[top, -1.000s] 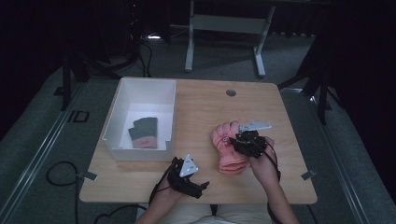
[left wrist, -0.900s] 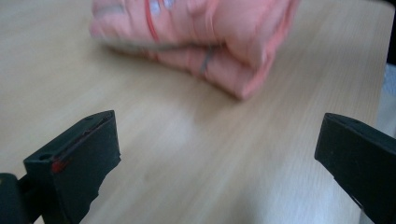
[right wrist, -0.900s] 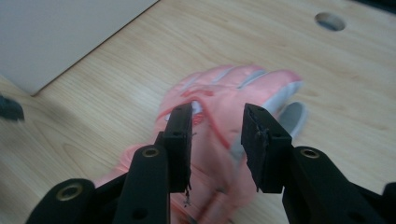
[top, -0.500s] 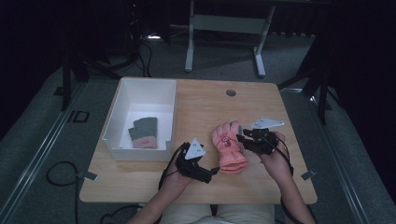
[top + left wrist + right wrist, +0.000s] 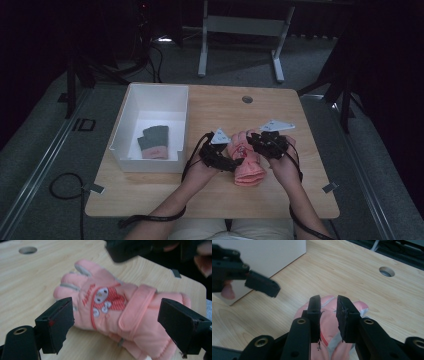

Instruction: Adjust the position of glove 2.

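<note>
A pink child's glove (image 5: 248, 165) with a white-and-red patch lies on the wooden table (image 5: 210, 110), cuff toward the person. My left gripper (image 5: 234, 163) has come in from the left. Its jaws have just been closing but still stand wide on either side of the glove (image 5: 112, 307), and the pads do not press on it. My right gripper (image 5: 251, 141) is at the glove's fingertip end. Its jaws (image 5: 329, 311) have just been closing too, and now stand narrow with pink fabric (image 5: 328, 322) pinched between them.
A white bin (image 5: 125, 135) stands at the table's left, with a dark grey glove pair (image 5: 154, 142) inside; its wall (image 5: 262, 255) is close to both grippers. A round cable hole (image 5: 247, 99) sits at the table's far middle. Cables trail from both hands.
My left hand rose from the table's front edge and moved right to the glove, jaws narrowing a little. The right gripper shifted slightly right, still at the glove's fingertips.
</note>
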